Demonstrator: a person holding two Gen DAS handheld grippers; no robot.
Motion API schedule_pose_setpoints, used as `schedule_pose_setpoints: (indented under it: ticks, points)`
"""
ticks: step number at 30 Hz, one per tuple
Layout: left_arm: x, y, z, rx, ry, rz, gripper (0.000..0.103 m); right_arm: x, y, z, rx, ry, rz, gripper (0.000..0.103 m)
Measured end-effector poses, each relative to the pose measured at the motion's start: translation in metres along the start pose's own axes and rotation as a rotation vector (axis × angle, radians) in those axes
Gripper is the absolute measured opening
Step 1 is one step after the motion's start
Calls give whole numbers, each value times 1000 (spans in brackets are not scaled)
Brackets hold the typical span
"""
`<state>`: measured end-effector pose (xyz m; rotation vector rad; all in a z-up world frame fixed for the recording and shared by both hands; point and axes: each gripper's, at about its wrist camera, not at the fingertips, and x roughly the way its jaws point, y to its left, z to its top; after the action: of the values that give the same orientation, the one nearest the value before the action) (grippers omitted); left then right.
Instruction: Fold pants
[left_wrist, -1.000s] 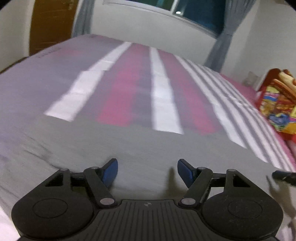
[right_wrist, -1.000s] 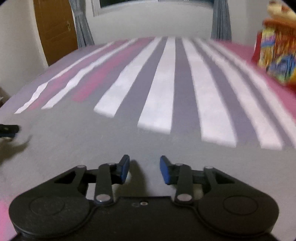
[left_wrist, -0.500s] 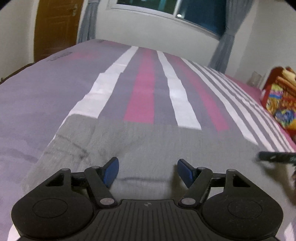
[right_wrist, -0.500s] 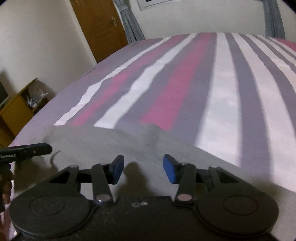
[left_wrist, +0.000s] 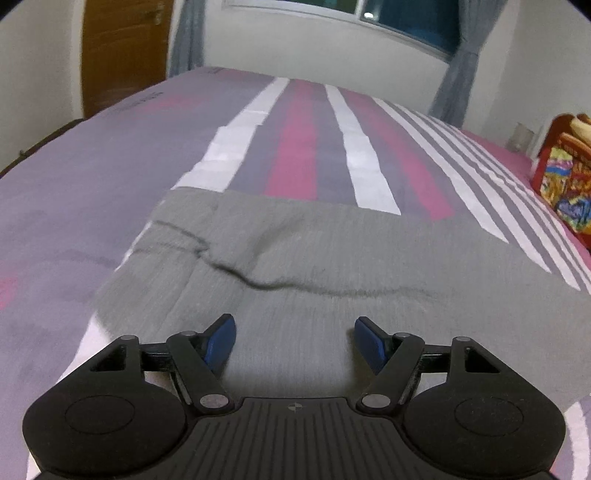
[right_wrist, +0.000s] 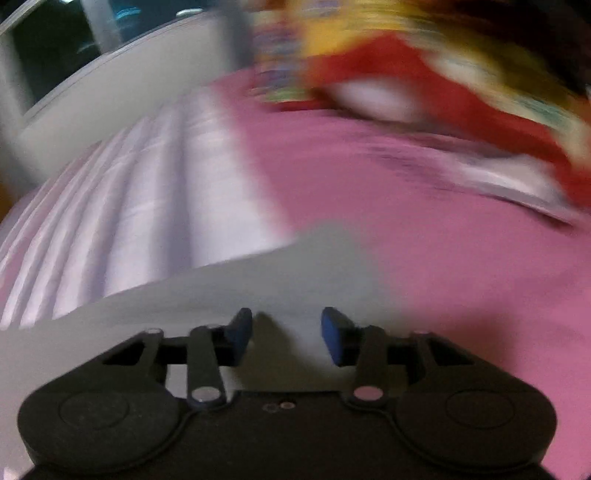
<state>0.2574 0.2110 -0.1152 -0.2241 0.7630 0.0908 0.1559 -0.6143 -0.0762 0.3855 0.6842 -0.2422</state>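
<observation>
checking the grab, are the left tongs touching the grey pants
Cannot tell. The left wrist view shows the left tongs open above the grey pants, nothing between the pads, but not whether the tips rest on the cloth.

We see a bed (left_wrist: 110, 177) covered by a sheet (left_wrist: 295, 147) striped in grey, white and pink. Grey pants (left_wrist: 332, 258) lie flat across its near part, a crease running through the cloth. At the right edge a colourful red and yellow bundle (left_wrist: 565, 184) rests on the pink part of the sheet.
</observation>
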Motion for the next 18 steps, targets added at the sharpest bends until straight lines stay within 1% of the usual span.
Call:
schedule_pose_setpoints:
  ticks: [1, 2, 3, 4, 6, 8, 9, 10, 11, 12, 13, 14, 15, 16, 18]
  points:
    - [-5, 0, -3, 4, -1, -1, 71, -18, -6, -4, 19, -49, 10, 46]
    - [-8, 0, -7, 16, 4, 3, 71, -33, -10, -8, 20, -71, 44, 46]
    - [-9, 0, -11, 29, 11, 8, 71, -48, -11, -15, -1, -81, 104, 44]
    - [-9, 0, -15, 36, 17, 10, 71, -56, -10, -21, -29, -88, 146, 44]
    - [-9, -2, -20, 43, 25, 21, 71, -64, 5, -33, -86, -80, 244, 44]
    - [-8, -6, -22, 63, 25, 41, 72, -59, 19, -46, -103, -48, 313, 44]
    - [-7, -7, -23, 64, 28, 42, 75, -51, 21, -53, -111, -17, 312, 44]
    - [-8, -8, -22, 62, 32, 40, 75, -41, 21, -57, -124, 7, 258, 44]
    - [-8, -7, -22, 58, 37, 39, 75, -29, 17, -65, -114, 33, 134, 39]
    - [-9, -7, -22, 55, 40, 37, 75, -28, 1, -69, -18, 25, 78, 5]
    - [-10, -5, -22, 51, 42, 33, 75, -36, -14, -71, 97, -6, 105, 2]
    - [-11, -4, -22, 46, 42, 29, 75, -45, -25, -74, 189, -38, 149, 8]
    - [-11, -2, -23, 38, 39, 25, 75, -54, -37, -79, 266, -67, 192, 26]
    - [-11, -1, -24, 29, 36, 21, 75, -58, -47, -84, 332, -67, 228, 25]
    - [-11, 1, -27, 13, 29, 18, 75, -57, -57, -89, 420, -41, 281, 25]
